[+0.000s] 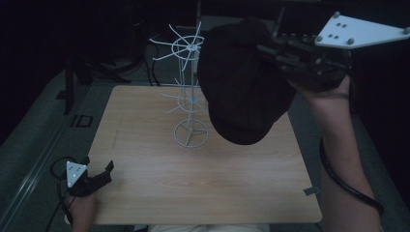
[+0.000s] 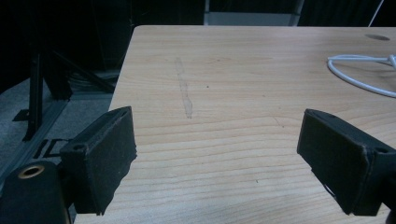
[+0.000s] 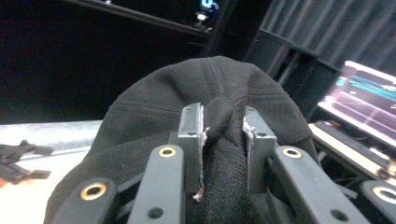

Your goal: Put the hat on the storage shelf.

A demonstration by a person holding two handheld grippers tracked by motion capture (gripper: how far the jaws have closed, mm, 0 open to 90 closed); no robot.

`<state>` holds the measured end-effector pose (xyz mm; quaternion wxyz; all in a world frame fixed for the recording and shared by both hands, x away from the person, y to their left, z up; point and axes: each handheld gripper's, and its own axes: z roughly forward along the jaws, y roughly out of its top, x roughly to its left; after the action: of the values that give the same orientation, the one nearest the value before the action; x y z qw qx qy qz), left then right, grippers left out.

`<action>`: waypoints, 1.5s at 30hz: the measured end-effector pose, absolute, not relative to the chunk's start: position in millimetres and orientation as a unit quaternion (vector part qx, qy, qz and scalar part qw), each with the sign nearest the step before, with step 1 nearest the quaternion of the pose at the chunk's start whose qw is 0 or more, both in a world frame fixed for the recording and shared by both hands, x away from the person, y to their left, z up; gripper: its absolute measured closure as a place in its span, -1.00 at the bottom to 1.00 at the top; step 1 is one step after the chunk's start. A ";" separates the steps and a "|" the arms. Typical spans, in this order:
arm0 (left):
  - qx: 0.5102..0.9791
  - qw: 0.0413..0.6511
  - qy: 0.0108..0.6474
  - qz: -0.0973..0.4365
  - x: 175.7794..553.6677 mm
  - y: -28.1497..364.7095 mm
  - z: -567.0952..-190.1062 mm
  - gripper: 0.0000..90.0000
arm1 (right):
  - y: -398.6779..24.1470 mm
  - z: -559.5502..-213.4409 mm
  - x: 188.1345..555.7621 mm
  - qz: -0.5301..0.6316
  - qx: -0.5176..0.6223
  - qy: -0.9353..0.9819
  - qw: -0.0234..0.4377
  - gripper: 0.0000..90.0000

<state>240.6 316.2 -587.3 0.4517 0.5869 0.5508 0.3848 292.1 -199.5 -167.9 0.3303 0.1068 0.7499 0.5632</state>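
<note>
At the near left corner of the wooden table (image 1: 145, 183), the left gripper (image 1: 96, 178) rests low by the edge in the person's left hand (image 1: 82, 208), its jaws spread wide with nothing between them; in the left gripper view the two black pads (image 2: 105, 154) stand well apart over bare wood, and a faint scuff mark (image 2: 184, 91) runs across the tabletop ahead of them. Toward the far middle of the table stands a white wire rack (image 1: 190, 87), an upright post with spoked rings at two heights and a round wire base resting on the wood; part of that base shows at the far right of the left gripper view. Just right of the rack, held up in the air above the table's far right part, hangs a black cap (image 1: 244, 82), partly covering the rack's right side from the high view. The right gripper (image 1: 285, 50), raised at the upper right, is clenched on a fold of the cap's fabric, which bunches between the jaws in the right gripper view. A lit screen (image 3: 362, 100) shows at the right of that view.
</note>
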 end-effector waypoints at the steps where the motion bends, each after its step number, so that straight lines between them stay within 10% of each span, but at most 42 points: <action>1: 0.587 0.452 0.551 0.385 240.6 316.1 -587.3 -0.73 | -196.5 -170.8 293.3 0.566 0.105 0.753 0.319 0.63; 34: 0.588 0.451 0.550 0.384 240.4 316.2 -587.3 -0.73 | -187.2 -289.1 329.5 0.559 0.148 0.786 0.218 0.56; 45: 0.589 0.451 0.550 0.384 240.6 316.1 -587.2 -0.73 | -202.4 -289.6 320.5 0.580 0.159 0.767 0.225 -0.25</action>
<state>240.6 316.1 -587.2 0.4514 0.5886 0.5502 0.3836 320.5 -202.4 -289.6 0.2253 0.1589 0.7665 0.5801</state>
